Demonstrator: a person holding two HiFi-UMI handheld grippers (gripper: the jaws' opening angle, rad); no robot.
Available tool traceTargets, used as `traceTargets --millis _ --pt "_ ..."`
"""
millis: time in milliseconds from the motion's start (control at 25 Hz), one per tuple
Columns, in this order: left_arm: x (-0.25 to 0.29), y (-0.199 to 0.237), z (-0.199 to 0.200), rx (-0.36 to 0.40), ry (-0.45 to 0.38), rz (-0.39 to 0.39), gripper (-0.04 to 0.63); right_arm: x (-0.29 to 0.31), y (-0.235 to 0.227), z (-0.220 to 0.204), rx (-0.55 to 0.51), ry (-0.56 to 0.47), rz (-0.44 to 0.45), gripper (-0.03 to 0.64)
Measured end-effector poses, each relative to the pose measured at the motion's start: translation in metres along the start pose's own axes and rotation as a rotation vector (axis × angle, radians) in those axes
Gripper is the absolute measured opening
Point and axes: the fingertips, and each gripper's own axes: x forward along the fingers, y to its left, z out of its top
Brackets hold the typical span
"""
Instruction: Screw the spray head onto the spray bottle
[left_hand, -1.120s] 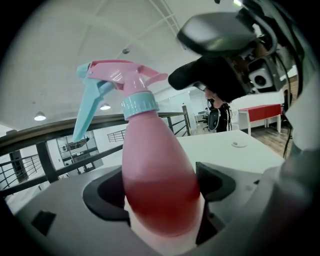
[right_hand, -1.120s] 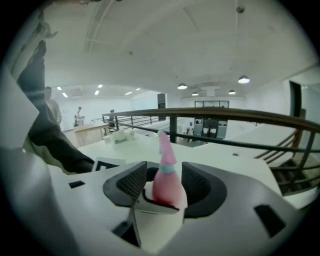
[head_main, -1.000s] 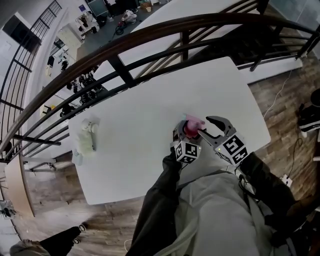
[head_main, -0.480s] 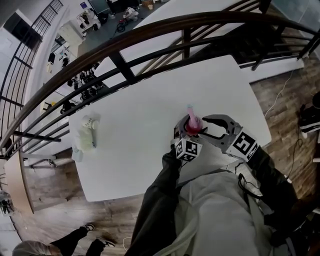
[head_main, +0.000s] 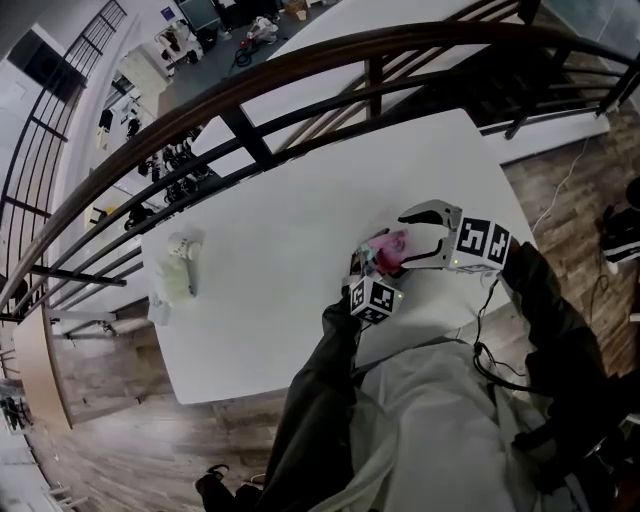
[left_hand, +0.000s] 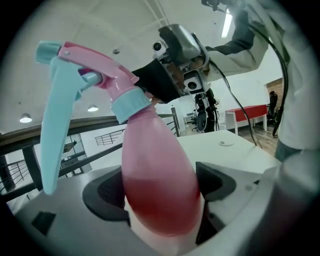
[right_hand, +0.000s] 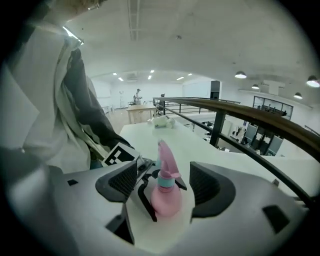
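Observation:
A pink spray bottle (head_main: 383, 255) stands on the white table (head_main: 280, 230) near its front right part. My left gripper (head_main: 368, 268) is shut on the bottle's body (left_hand: 157, 170), with a dark pad on each side. The pink and light blue spray head (left_hand: 85, 65) sits on the bottle's neck. My right gripper (head_main: 401, 240) reaches in from the right; its jaws are opening and stand wide on either side of the spray head (right_hand: 165, 160) without touching it. In the right gripper view the bottle (right_hand: 165, 200) sits between my right gripper's (right_hand: 162, 182) pads.
A whitish bundle (head_main: 178, 270) lies near the table's left edge. A dark curved railing (head_main: 300, 70) runs just behind the table's far edge. The person's grey-clad legs and dark sleeves are at the table's near edge.
My right gripper has let go of the spray head and its jaws have spread wide. It has shifted up and to the right. The left gripper still holds the bottle in place.

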Motion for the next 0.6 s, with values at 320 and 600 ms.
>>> traceTargets --millis 320,600 --pt "-0.001 0.002 0.002 0.001 -0.001 0.005 0.43 -0.005 0.019 -0.008 0.16 -0.143 -0.127 0.31" --pt "-0.021 0.013 -0.003 -0.123 -0.034 0.098 0.43 -0.025 0.009 -0.08 0.331 -0.222 -0.539 0.225"
